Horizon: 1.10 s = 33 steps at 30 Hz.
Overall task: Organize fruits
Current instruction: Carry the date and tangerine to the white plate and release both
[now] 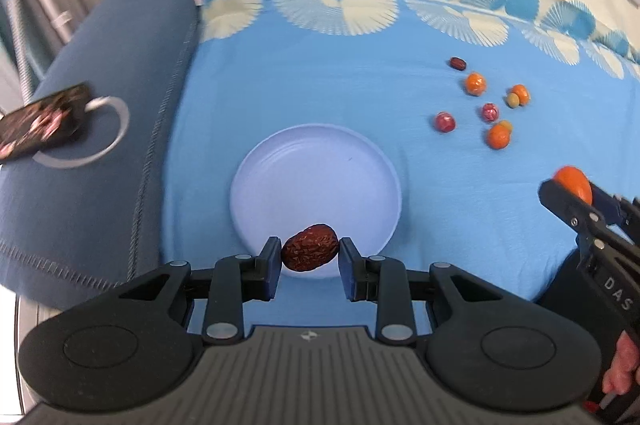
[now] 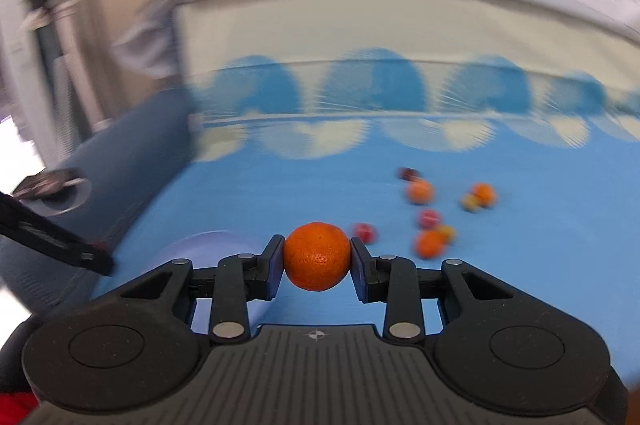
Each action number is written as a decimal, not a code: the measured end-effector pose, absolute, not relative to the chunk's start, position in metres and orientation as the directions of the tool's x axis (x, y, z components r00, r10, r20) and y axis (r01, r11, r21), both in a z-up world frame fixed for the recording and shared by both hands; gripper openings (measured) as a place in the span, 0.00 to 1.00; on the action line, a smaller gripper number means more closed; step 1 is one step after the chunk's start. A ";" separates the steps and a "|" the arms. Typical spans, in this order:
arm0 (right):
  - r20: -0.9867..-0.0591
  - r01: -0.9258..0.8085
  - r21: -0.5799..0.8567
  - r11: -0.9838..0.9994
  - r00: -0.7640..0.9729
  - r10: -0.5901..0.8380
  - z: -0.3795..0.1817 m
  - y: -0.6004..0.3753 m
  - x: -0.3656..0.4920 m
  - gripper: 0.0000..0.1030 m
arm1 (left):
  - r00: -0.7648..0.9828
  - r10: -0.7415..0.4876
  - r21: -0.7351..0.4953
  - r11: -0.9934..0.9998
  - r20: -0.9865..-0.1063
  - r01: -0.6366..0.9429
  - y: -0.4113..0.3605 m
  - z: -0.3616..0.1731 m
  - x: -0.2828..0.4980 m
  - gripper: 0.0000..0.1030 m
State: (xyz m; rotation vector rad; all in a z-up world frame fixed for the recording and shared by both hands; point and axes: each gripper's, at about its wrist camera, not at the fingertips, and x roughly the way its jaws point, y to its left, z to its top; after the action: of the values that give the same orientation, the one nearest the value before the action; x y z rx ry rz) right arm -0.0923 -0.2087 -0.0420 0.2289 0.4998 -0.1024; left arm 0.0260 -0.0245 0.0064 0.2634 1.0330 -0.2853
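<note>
On the blue-clothed bed, your left tool (image 1: pixel 309 252) pinches a wrinkled, light date (image 1: pixel 309 247) over the plate (image 1: pixel 256 185), while your right tool (image 2: pixel 317 257) clamps a firm, round tangerine (image 2: pixel 317 256) across its middle.

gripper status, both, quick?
Left gripper: closed on a dried red date, over the plate.
Right gripper: closed on an orange.

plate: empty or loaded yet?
Empty: the plate surface is bare; the dried red date is held above its near rim by the left gripper.
</note>
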 end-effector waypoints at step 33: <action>-0.563 -0.037 -0.009 0.999 0.826 0.026 -0.015 -0.104 -0.112 0.35 | 0.525 -0.234 -0.052 0.939 -0.818 0.339 0.038 0.001 -0.016 0.33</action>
State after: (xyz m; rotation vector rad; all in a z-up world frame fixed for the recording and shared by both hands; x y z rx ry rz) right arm -0.1120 -0.1039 -0.0152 -0.0195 0.5974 0.0332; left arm -0.0159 0.0381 0.0006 0.1192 0.9593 -0.3438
